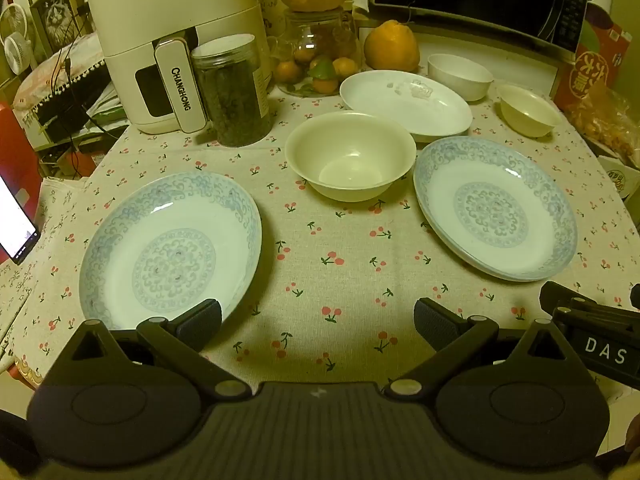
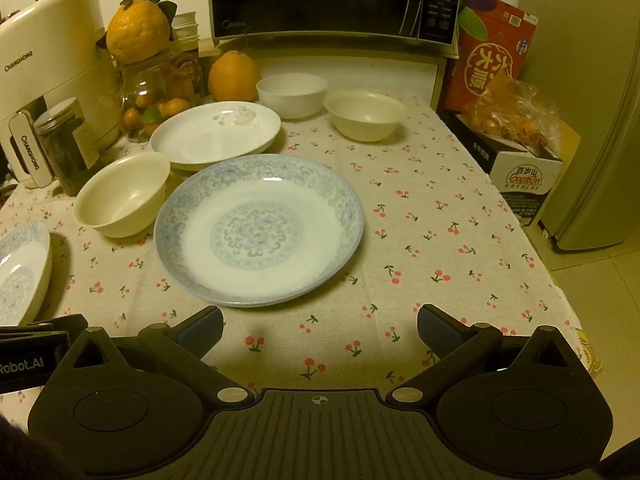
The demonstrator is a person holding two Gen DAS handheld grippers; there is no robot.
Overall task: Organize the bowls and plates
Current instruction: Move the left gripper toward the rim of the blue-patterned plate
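With both the left gripper (image 1: pixel 318 322) and right gripper (image 2: pixel 320 326) held agape and empty, the patterned plate (image 2: pixel 258 230) lying just ahead is judged rigid, glazed-slick and breakable, best pinched at its raised rim.

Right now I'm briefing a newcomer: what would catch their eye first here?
Two blue-patterned plates dominate the cherry-print tablecloth: one near left, one near right, with a cream bowl between them. Behind sit a plain white plate and two small bowls. Both grippers hover open.
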